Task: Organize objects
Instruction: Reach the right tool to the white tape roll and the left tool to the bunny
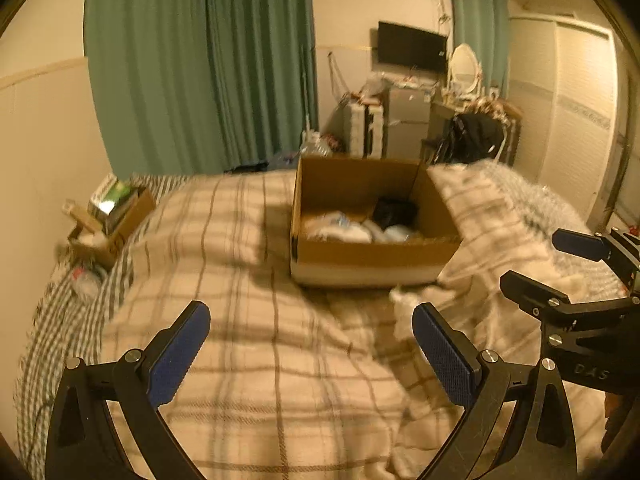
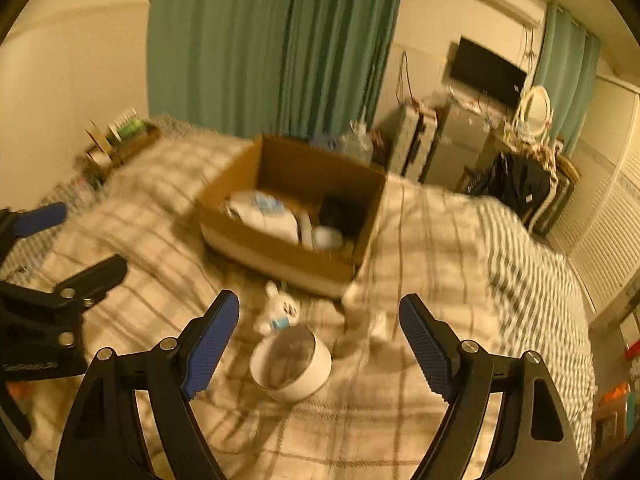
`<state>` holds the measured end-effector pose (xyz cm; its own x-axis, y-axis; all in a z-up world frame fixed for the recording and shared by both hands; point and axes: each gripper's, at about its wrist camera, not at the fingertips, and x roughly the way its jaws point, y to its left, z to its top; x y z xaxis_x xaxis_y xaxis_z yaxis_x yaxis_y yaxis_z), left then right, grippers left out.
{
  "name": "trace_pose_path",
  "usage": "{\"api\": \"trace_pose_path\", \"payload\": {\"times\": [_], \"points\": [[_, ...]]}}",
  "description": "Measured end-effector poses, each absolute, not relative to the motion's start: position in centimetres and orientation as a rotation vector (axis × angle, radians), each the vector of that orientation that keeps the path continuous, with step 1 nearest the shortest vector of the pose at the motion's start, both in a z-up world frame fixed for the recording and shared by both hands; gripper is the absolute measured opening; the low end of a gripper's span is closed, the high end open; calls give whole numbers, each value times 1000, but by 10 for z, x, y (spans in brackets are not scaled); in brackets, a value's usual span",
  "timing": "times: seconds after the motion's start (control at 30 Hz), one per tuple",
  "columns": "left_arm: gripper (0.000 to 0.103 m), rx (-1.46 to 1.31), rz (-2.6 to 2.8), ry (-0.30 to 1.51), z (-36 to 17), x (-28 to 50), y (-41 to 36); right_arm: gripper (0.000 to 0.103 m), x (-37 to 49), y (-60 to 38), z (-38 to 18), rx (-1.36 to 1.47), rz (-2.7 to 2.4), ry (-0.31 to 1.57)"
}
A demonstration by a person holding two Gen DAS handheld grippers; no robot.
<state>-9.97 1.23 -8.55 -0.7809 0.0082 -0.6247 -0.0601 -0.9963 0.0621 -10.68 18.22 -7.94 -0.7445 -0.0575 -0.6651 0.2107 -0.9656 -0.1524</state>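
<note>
An open cardboard box (image 1: pixel 372 254) (image 2: pixel 276 248) sits on the plaid bed cover (image 1: pixel 240 320) and holds white bundles (image 2: pixel 268 216) and a dark item (image 1: pixel 394 212). In the right wrist view a round white container (image 2: pixel 292 364) lies on the cover between my fingers, with a small white plush toy (image 2: pixel 280 310) just beyond it, in front of the box. My right gripper (image 2: pixel 316 344) is open and empty above the container. My left gripper (image 1: pixel 310 346) is open and empty over bare cover, left of the right gripper (image 1: pixel 560 264).
A small cardboard box (image 1: pixel 116 220) of packets stands at the bed's far left edge. Green curtains (image 1: pixel 200 68) hang behind. A cluttered dresser with a TV (image 1: pixel 412 48), a mirror and a black bag (image 1: pixel 476 136) stands beyond the bed's foot. White closet doors (image 1: pixel 572 112) are on the right.
</note>
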Motion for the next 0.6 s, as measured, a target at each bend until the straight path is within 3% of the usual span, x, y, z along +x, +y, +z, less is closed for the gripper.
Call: {"api": "trace_pose_path", "payload": {"times": [0.4,0.6], "points": [[103,-1237,2869,139,-150,-110,12,82,-134,184,-171,1363,-2679,334],[103,-1266,2867,126,-155,-110,11,57,-140,184,-185,1441,-2633,333]]}}
